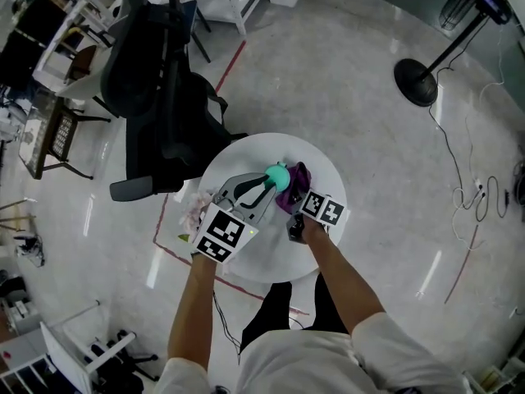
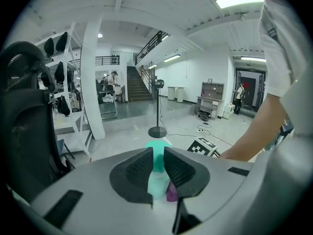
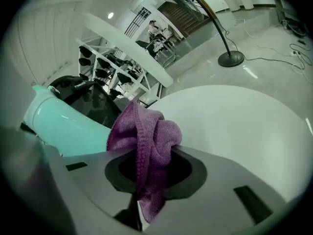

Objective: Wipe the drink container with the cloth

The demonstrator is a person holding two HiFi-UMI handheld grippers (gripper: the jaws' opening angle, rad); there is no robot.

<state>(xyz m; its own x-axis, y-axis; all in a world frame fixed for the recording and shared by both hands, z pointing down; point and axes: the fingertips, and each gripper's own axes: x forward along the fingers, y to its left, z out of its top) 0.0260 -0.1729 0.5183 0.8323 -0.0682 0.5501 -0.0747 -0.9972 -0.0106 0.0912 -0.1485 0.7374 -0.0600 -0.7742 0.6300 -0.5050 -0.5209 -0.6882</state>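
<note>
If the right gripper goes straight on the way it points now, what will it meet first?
Probably the white table top, reached first by the purple cloth in the right gripper. The drink container lies just left of that line; the cloth may brush it.

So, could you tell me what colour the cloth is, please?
The cloth is purple, clearest in the right gripper view.
</note>
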